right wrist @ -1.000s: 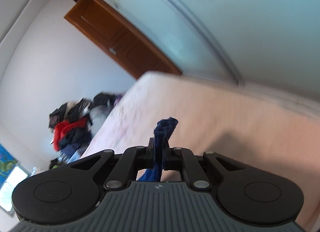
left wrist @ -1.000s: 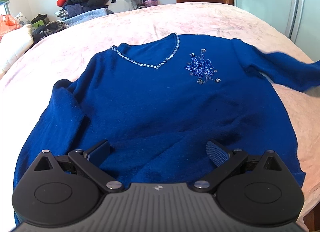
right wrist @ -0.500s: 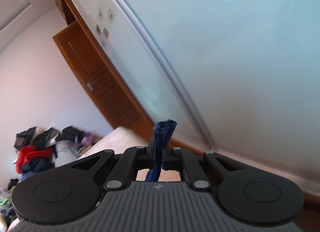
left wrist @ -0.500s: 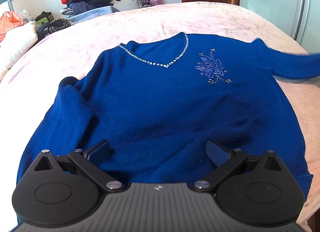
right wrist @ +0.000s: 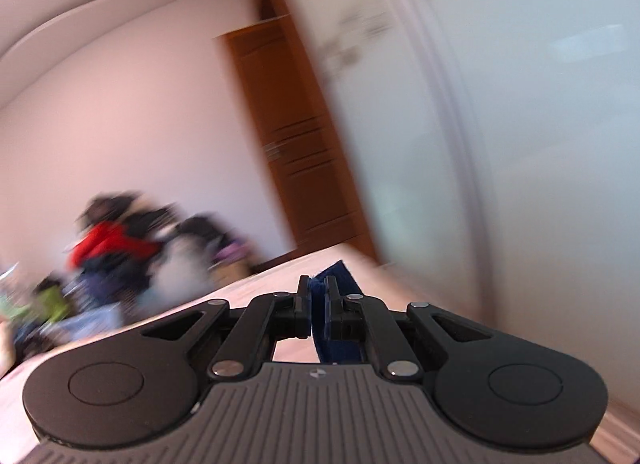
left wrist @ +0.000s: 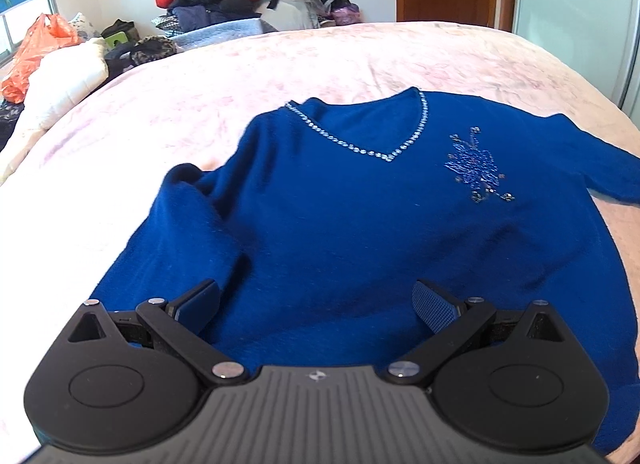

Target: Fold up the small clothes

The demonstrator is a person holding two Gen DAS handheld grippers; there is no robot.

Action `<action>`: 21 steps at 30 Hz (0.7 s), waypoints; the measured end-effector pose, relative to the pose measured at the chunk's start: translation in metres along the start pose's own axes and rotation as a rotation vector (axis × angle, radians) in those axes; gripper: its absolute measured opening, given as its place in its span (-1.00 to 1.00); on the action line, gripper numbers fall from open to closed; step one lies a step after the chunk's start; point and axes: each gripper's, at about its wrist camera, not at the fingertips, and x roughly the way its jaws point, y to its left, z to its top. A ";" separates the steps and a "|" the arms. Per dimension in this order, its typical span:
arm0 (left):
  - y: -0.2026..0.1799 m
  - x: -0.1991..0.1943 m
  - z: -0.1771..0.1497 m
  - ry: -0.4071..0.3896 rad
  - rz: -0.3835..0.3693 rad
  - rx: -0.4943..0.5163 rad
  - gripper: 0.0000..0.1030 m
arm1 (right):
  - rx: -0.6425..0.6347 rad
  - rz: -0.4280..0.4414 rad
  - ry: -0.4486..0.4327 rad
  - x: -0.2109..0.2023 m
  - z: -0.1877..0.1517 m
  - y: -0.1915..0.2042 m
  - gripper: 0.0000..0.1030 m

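Lying flat just ahead of the wide-apart left gripper (left wrist: 316,300), the blue sweater (left wrist: 360,232) is pinched in the right gripper (right wrist: 318,304)

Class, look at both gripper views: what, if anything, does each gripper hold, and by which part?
The right gripper is shut on a fold of the blue sweater; which part cannot be told. The left gripper holds nothing, its jaws wide open.

Hand-held gripper (right wrist: 318,296) around seemingly blue fabric (right wrist: 334,274)
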 end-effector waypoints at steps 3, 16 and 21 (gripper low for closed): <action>0.005 0.002 0.000 -0.003 0.021 0.002 1.00 | -0.034 0.115 0.067 0.024 -0.011 0.048 -0.84; 0.077 0.011 0.024 -0.064 0.155 -0.051 1.00 | -0.159 0.450 0.255 0.043 -0.070 0.227 -0.84; 0.117 0.021 0.037 -0.060 0.222 -0.121 1.00 | -0.185 0.554 0.305 0.032 -0.094 0.280 -0.84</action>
